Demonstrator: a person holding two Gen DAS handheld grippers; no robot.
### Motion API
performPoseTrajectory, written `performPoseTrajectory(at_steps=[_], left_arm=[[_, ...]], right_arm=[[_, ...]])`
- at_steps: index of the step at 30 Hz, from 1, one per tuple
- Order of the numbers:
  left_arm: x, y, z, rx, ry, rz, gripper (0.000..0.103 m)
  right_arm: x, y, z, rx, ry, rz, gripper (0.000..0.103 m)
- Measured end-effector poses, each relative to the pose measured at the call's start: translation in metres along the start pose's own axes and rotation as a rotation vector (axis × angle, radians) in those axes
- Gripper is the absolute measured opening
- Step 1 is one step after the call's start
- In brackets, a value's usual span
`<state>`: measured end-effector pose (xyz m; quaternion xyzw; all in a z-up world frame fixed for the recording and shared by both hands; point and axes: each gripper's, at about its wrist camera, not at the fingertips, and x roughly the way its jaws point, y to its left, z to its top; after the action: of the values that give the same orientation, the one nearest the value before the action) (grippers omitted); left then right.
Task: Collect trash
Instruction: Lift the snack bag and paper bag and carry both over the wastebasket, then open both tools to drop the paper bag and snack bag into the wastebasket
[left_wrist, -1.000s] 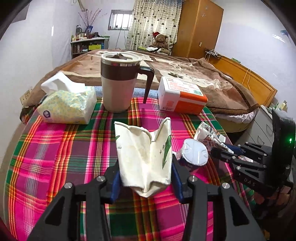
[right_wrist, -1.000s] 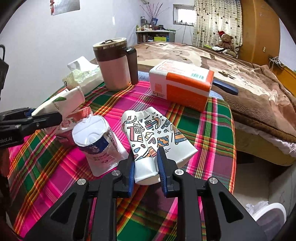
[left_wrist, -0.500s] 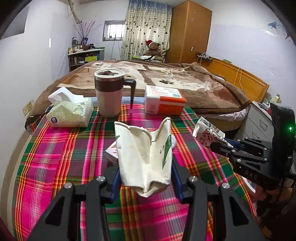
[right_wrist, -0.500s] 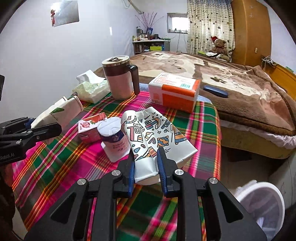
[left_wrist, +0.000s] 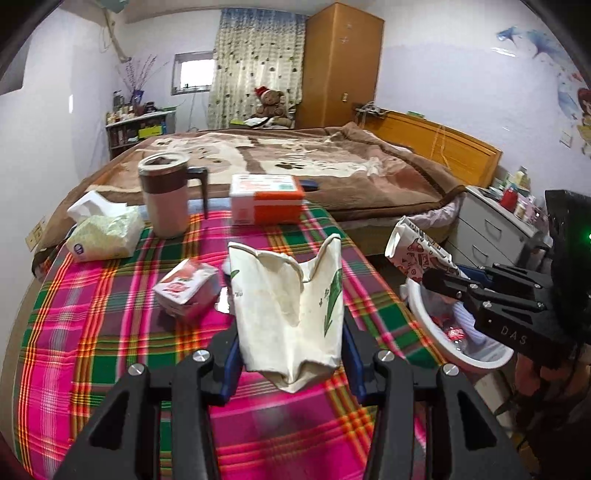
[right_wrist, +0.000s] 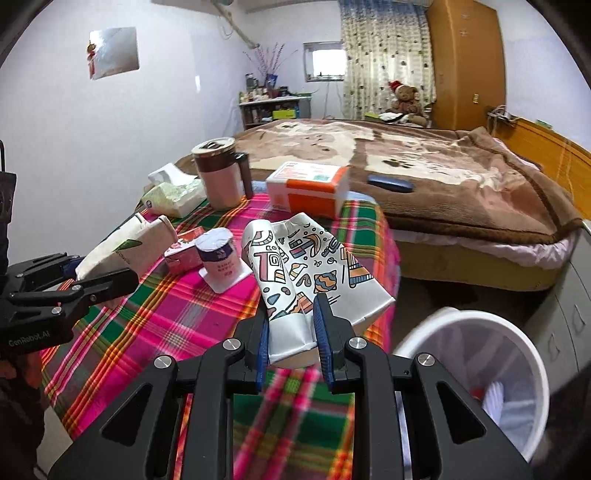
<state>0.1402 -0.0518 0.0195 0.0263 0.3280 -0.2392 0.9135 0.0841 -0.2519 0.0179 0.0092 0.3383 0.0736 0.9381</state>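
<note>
The crushed white paper cup with the green leaf print (left_wrist: 291, 314) sits pinched between the blue pads of the left gripper (left_wrist: 291, 354), its rim folded into a deep V and its waxy wall creased and a bit stained. The left gripper holds it up over the near part of the pink, green and orange plaid tablecloth (left_wrist: 110, 332). Over on the other side, the right gripper (right_wrist: 291, 339) is clamped tight on a flattened glossy paper cup covered in colourful doodle patterns (right_wrist: 306, 273), squashed nearly flat, and it's held at the table's edge with the round white plastic trash bin (right_wrist: 476, 373) just below and to the right. The bin has a thin clear liner and some white scraps inside.

Still on the cloth: a small pink and white juice carton (left_wrist: 186, 291) with dented corners, and a white yogurt cup with a peeled foil lid (right_wrist: 218, 258) right next to it. Further back there's a beige and brown lidded mug with a black handle (left_wrist: 164, 195), a soft crinkly pack of tissues (left_wrist: 105, 236) and an orange and white cardboard box (left_wrist: 266, 199).
</note>
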Motion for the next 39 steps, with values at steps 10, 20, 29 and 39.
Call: performPoseTrajectory(at_steps=[10, 20, 29, 39], left_arm=[[0.011, -0.062, -0.004, 0.088, 0.022, -0.105, 0.048], [0.035, -0.126, -0.001, 0.163, 0.052, -0.219, 0.048], [0.056, -0.172, -0.003, 0.219, 0.092, -0.290, 0.048], [0.073, -0.199, -0.008, 0.260, 0.122, -0.307, 0.048]], right_arm=[[-0.029, -0.032, -0.020, 0.073, -0.020, -0.109, 0.023], [-0.047, -0.071, -0.039, 0.169, -0.011, -0.235, 0.023], [-0.055, -0.102, -0.063, 0.251, 0.027, -0.304, 0.023], [-0.060, -0.123, -0.079, 0.297, 0.056, -0.330, 0.023]])
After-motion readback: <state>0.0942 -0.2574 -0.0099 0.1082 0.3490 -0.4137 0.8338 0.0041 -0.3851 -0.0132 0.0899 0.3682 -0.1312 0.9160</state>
